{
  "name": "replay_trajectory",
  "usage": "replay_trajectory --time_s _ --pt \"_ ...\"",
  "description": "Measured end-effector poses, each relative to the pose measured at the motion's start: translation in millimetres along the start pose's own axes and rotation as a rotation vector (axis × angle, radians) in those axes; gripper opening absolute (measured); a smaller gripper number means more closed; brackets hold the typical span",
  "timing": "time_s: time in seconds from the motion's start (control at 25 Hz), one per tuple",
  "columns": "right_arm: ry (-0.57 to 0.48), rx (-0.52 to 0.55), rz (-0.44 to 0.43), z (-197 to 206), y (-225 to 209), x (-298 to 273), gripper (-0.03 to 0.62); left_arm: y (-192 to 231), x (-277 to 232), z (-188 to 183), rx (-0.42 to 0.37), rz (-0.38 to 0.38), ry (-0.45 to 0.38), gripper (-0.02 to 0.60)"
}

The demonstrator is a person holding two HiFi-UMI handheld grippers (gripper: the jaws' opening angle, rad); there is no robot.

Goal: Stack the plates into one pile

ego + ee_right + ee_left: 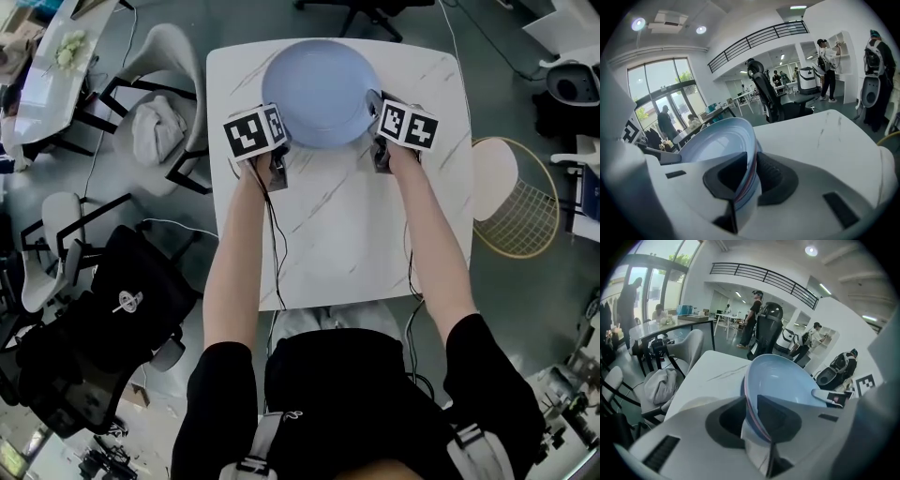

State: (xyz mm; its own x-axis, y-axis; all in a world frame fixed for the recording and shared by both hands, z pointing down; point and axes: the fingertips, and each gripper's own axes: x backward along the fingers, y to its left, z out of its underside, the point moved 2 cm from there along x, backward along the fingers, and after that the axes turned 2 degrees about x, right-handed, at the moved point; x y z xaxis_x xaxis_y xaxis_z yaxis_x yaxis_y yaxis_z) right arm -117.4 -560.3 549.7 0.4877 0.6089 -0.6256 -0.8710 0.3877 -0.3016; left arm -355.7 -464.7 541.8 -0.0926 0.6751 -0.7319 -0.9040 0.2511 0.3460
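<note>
A pile of light-blue plates sits on the far half of the white marble table. Coloured edges of the nested plates show at the rim. My left gripper holds the pile's left rim and my right gripper holds the right rim. In the left gripper view the rim of the plates runs between the pads of the left gripper, which press on it. The right gripper view shows the same: the plates are pinched by the right gripper.
A chair draped with grey cloth stands left of the table, and a black office chair is nearer to me. A yellow wire stool is on the right. People stand further back in the room.
</note>
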Motion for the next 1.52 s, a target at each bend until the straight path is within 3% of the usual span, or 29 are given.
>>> replay_trajectory --time_s 0.2,0.32,0.44,0.56,0.64,0.8,1.04,1.32,1.52 --pt "0.044 0.078 0.06 2.8 -1.5 -9.4 0.117 0.8 -4.4 -1.8 -0.026 -0.022 -0.032 0.148" --pt "0.001 0.121 0.077 -4.4 -2.9 1.9 0.121 4.2 5.0 -3.2 -0.023 -0.041 -0.09 0.137" --pt "-0.026 0.14 0.038 -8.8 2.7 13.4 0.104 5.9 19.5 -2.6 0.056 -0.021 -0.143 0.107" --pt "-0.059 0.164 0.003 -15.4 7.1 28.6 0.053 -0.2 34.1 -2.8 0.089 -0.003 -0.193 0.035" --pt "-0.076 0.178 -0.025 -21.2 12.0 39.4 0.011 -8.5 43.2 -7.5 0.07 0.011 -0.222 0.017" --pt "-0.117 0.221 -0.097 -39.1 30.0 60.5 0.009 -31.0 70.0 -25.3 0.013 0.049 -0.3 0.017" --pt "-0.234 0.27 -0.323 -81.0 76.3 112.3 0.008 -78.8 126.8 -54.7 -0.098 0.08 -0.433 0.015" --pt "-0.435 0.279 -0.395 -134.6 97.0 190.8 0.008 -132.8 196.4 -70.8 -0.163 0.088 -0.572 0.015" --pt "-0.602 0.283 -0.363 -143.7 93.5 247.7 0.008 -158.2 240.2 -68.5 -0.174 0.074 -0.667 0.016"
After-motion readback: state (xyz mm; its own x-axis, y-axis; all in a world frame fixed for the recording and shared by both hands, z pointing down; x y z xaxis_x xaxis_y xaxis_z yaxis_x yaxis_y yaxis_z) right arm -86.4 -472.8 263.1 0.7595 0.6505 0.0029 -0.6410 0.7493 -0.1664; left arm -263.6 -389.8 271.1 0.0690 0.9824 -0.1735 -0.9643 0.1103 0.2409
